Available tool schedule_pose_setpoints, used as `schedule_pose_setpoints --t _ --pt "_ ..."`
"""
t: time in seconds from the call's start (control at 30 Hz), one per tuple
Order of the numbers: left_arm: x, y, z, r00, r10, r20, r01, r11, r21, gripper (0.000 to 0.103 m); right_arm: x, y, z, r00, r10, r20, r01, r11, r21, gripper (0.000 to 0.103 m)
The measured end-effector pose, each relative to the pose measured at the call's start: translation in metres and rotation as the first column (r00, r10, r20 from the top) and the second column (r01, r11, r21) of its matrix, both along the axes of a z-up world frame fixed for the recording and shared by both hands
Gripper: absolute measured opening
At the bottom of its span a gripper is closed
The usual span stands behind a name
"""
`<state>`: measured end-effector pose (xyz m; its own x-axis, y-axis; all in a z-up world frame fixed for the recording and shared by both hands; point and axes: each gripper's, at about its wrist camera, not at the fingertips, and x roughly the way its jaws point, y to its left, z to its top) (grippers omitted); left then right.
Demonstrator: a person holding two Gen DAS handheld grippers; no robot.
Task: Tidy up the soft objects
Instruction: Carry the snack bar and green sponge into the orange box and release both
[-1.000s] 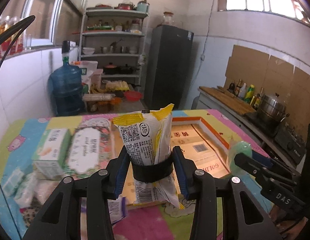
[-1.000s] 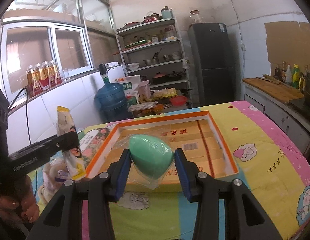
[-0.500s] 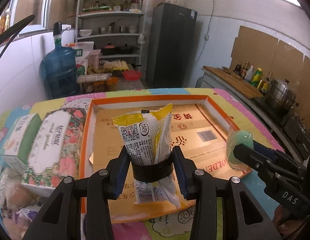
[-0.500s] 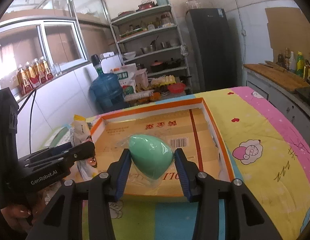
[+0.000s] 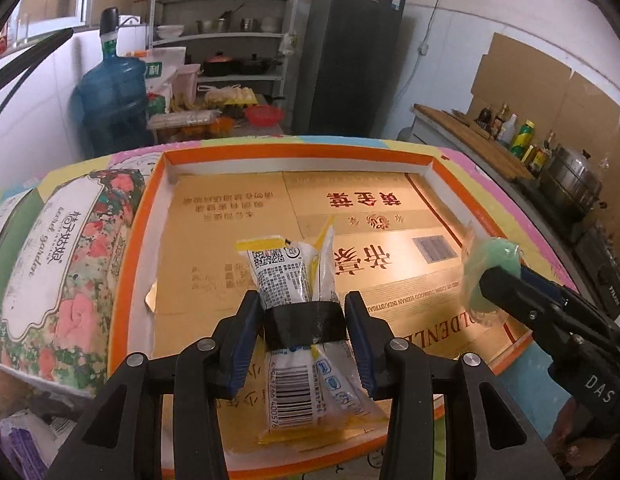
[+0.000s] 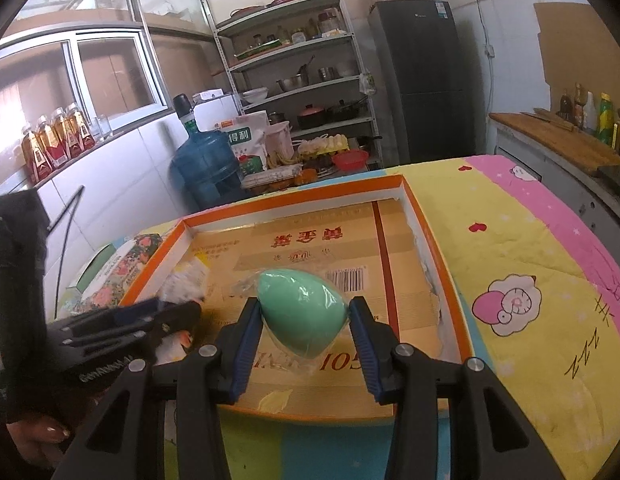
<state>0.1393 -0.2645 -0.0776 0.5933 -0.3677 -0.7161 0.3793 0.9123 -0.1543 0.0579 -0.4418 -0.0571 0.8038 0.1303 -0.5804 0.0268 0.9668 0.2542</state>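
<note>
My left gripper (image 5: 303, 320) is shut on a white and yellow snack packet (image 5: 297, 280) with a black band, held over the near left part of the orange-rimmed cardboard tray (image 5: 157, 216). My right gripper (image 6: 303, 320) is shut on a green egg-shaped sponge (image 6: 301, 316) in clear wrap, over the tray's near edge (image 6: 430, 232). The sponge (image 5: 490, 276) and right gripper also show at the right of the left wrist view. The left gripper (image 6: 149, 316) and the blurred packet (image 6: 185, 284) show at the left of the right wrist view.
A floral tissue pack (image 5: 61, 256) lies left of the tray, with a green box (image 5: 9, 232) beyond it and small packets (image 5: 21, 440) at the near left. The table has a cartoon-print cloth (image 6: 530, 280). A counter with bottles and a pot (image 5: 570, 184) stands right.
Both grippers have moved forward and down over the tray with their loads. The packet now hangs low above the tray floor, and the sponge has come in over the near edge.
</note>
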Motion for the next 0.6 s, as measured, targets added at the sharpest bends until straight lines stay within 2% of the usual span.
schedule_pose_setpoints --t 0.07,0.3,0.37,0.6 --pt "0.0 -0.002 0.0 1.0 -0.007 0.003 0.007 1.0 0.001 0.048 0.003 0.001 0.0 1.0 0.003 -0.006 -0.003 1.0 -0.007 0.046" --pt "-0.004 0.0 0.007 0.998 0.009 0.058 -0.008 1.0 -0.015 0.076 0.008 0.005 0.0 1.0 0.001 -0.015 -0.002 1.0 -0.028 0.049" --pt "-0.007 0.001 0.011 0.996 0.011 0.087 -0.01 1.0 -0.009 0.076 0.008 0.006 0.0 1.0 -0.003 -0.016 0.003 1.0 -0.028 0.056" --pt "-0.016 0.003 0.022 0.99 0.01 0.138 -0.014 0.999 0.033 0.076 0.006 0.007 0.001 1.0 -0.002 -0.01 0.002 1.0 -0.012 0.058"
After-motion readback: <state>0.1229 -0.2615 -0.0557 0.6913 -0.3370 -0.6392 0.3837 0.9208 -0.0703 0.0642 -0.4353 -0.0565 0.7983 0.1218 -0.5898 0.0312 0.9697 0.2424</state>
